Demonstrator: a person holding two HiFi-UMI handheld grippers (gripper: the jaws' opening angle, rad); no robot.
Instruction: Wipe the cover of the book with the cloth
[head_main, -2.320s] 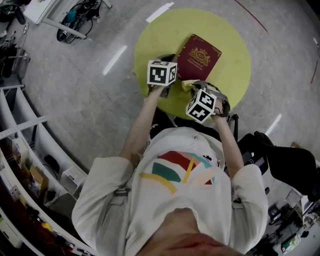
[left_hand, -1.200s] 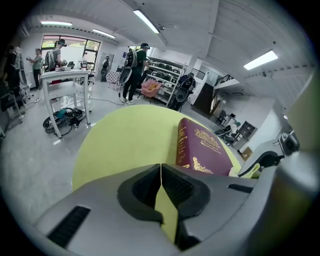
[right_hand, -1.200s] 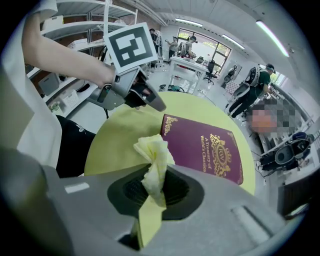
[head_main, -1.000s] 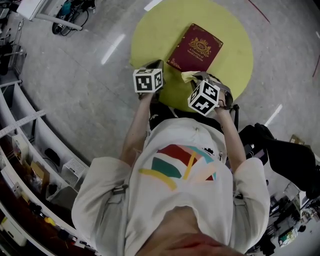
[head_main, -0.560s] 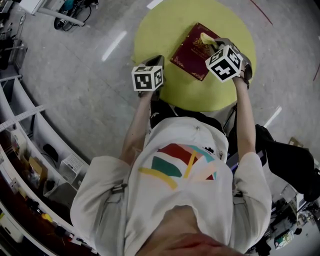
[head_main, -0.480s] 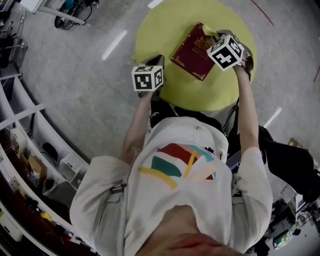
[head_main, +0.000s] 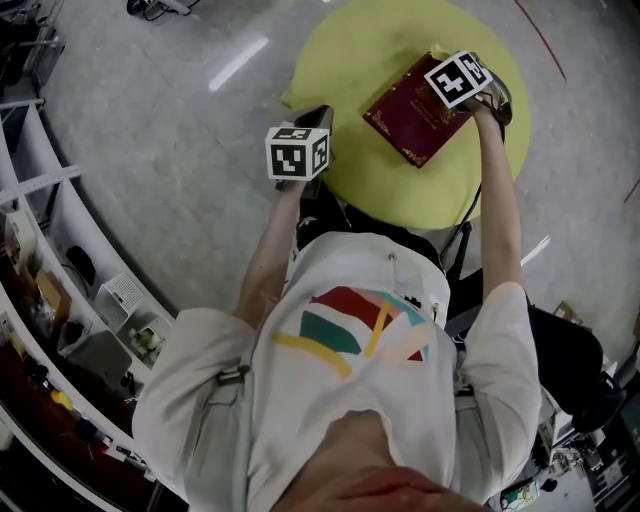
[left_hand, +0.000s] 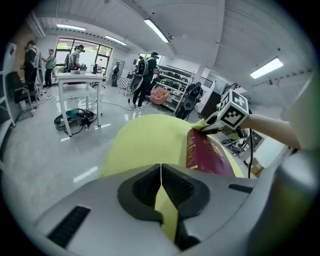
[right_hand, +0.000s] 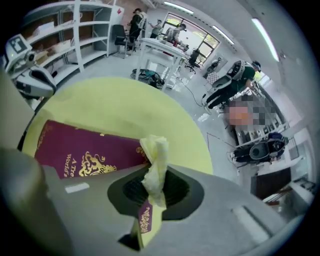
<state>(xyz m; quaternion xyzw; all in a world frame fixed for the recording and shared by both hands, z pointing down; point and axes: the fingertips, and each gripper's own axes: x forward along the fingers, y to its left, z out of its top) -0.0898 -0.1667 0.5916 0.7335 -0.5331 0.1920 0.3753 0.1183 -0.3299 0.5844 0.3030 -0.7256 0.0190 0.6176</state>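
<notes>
Your right hand-held gripper (right_hand: 153, 192) had its jaws closed on the pale yellow cloth (right_hand: 157, 152). The bunched cloth stuck out past the tips. The maroon book (head_main: 418, 122) lay flat on the round yellow bench (head_main: 345, 60), on its right half as the head view showed it.

The key relation was that the cloth sat at the far right corner of the book. Nearly all the cover (right_hand: 82, 150) stretched away from that corner, back toward you and to your left. In the head view the book's long axis ran on a diagonal, from near left up to far right, and you were at the far-right end of it. In the right gripper view the gold print lay left of the jaws, with only a strip of cover right under them. My judgement is that the next stroke had to pull back along that diagonal. I could not tell for sure whether the cloth pressed on the cover or hung just above it.

Your left hand-held gripper (left_hand: 161, 171) was closed tight with nothing in it. It hung over the near left edge of the bench, apart from the book and not steadying it. The right hand was clearly the nearer one, so the book might slide under a firm wipe.
</notes>
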